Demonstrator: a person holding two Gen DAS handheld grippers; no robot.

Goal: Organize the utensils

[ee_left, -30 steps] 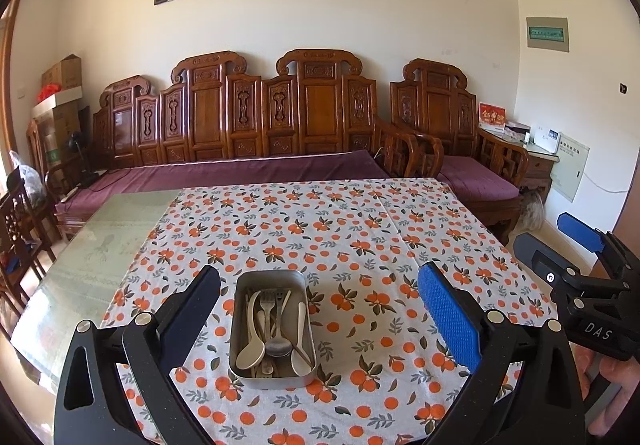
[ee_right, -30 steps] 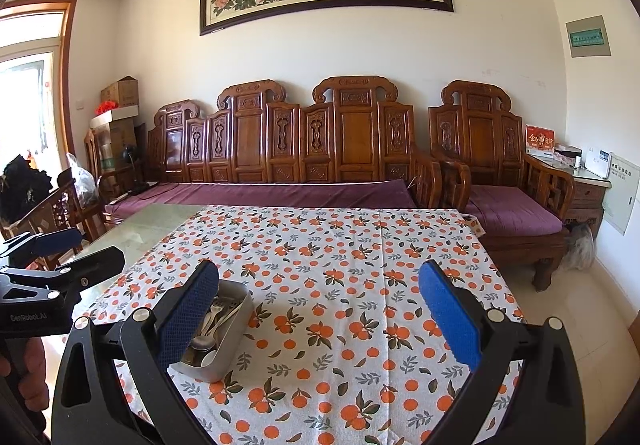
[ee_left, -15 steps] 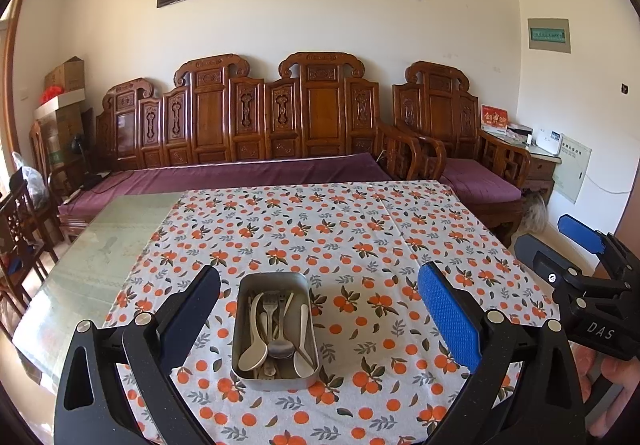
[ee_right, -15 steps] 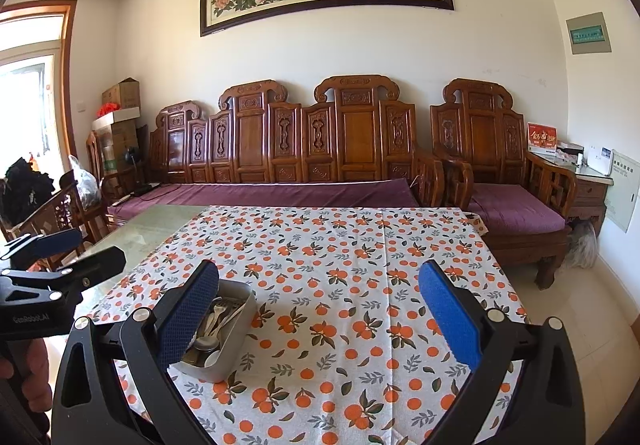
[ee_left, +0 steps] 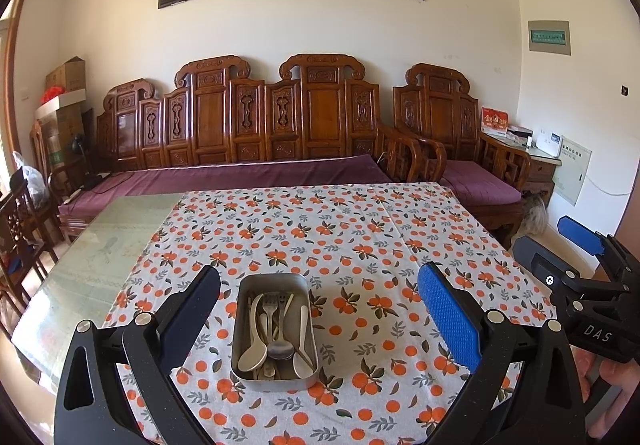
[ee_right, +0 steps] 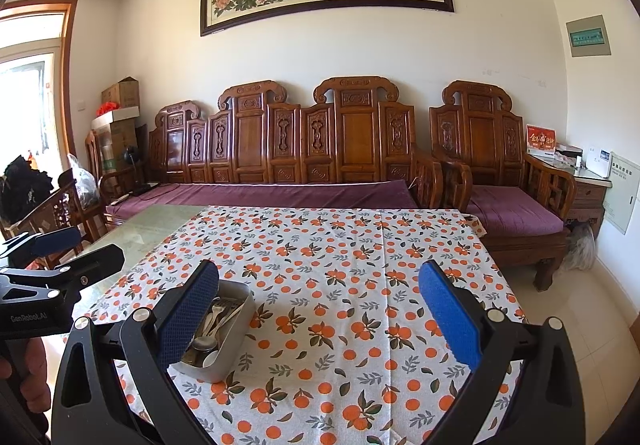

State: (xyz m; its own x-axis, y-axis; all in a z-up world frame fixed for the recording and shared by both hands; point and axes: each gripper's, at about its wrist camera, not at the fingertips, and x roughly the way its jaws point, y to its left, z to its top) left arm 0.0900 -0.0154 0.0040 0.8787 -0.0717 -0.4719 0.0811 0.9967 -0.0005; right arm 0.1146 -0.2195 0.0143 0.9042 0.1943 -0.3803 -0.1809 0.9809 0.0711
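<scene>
A rectangular metal tin point(ee_left: 276, 377) sits on the orange-print tablecloth point(ee_left: 344, 245), holding several utensils: pale spoons point(ee_left: 253, 353), a metal spoon point(ee_left: 280, 349) and a fork point(ee_left: 270, 303). My left gripper point(ee_left: 320, 321) hovers open above the near table edge, with the tin between its blue-padded fingers and nothing held. My right gripper point(ee_right: 320, 321) is open too, to the right of the tin point(ee_right: 224, 361); its left finger hides part of the tin. Each gripper shows in the other's view: the right gripper point(ee_left: 576, 265) and the left gripper point(ee_right: 60, 257).
The cloth covers the right part of a glass-topped table point(ee_left: 92, 257). Behind it stands a carved wooden bench with purple cushions point(ee_left: 240, 173) and an armchair point(ee_left: 472, 173). Wooden chairs point(ee_left: 20, 229) stand at the left. A hand point(ee_right: 24, 365) grips the left tool.
Both grippers have tilted slightly and drifted; the tin now sits a little more centred and lower between the left fingers. Nothing was grasped or let go.
</scene>
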